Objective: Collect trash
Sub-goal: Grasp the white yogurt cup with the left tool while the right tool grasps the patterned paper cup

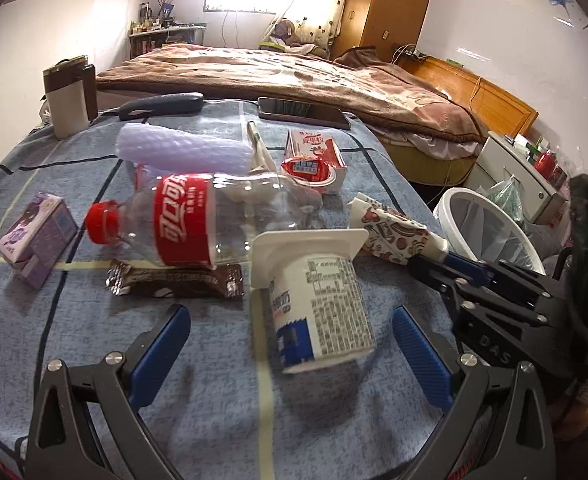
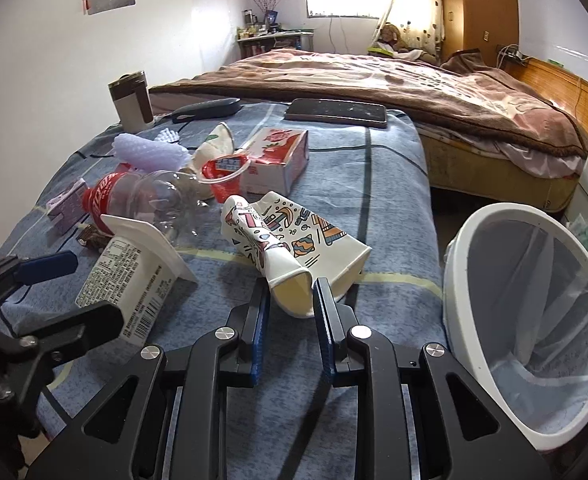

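My left gripper (image 1: 290, 344) is open around a white yogurt cup (image 1: 317, 300) lying on its side on the blue cloth; the cup also shows in the right wrist view (image 2: 130, 280). My right gripper (image 2: 292, 300) is shut on the rim of a crushed patterned paper cup (image 2: 286, 248), also seen in the left wrist view (image 1: 393, 236). A white trash bin (image 2: 533, 312) with a liner stands right of the table. An empty cola bottle (image 1: 198, 220), a brown wrapper (image 1: 174, 280), a purple carton (image 1: 38, 236), a red cup (image 1: 309, 172) and a red-white carton (image 1: 317, 148) lie on the cloth.
A phone (image 1: 301, 114), a dark brush (image 1: 162, 104), a thermos mug (image 1: 68, 96), and a roll of bubble wrap (image 1: 182, 148) sit toward the table's far side. A bed with a brown blanket (image 1: 294, 76) lies beyond. The bin (image 1: 489, 228) is past the table's right edge.
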`<act>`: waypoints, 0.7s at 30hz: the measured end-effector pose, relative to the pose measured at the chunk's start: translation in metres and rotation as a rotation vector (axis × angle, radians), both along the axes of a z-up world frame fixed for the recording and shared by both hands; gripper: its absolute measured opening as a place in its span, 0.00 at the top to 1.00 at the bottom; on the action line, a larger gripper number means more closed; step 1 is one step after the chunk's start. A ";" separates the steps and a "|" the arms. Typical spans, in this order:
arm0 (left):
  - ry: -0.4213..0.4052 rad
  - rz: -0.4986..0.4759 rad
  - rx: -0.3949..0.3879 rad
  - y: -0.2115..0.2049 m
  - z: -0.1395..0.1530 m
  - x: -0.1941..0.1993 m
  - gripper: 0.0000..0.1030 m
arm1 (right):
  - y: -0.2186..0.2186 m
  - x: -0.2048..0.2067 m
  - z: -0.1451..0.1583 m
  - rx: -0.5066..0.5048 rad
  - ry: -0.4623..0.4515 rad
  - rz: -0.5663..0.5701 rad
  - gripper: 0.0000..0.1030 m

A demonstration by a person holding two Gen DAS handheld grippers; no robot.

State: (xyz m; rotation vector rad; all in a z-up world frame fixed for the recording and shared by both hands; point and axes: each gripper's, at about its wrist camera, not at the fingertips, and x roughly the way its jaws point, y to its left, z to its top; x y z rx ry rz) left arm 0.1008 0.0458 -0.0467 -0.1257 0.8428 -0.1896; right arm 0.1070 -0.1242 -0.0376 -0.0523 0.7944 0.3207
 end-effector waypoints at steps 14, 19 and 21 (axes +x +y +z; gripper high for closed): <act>0.051 0.025 0.023 0.001 -0.017 0.018 0.27 | -0.002 0.004 -0.003 0.016 0.007 -0.007 0.76; 0.048 0.015 0.016 -0.001 -0.017 0.018 0.45 | -0.003 0.003 -0.004 0.021 0.008 -0.007 0.76; 0.045 0.011 0.020 0.000 -0.017 0.018 0.52 | -0.003 0.003 -0.003 0.022 0.006 -0.008 0.76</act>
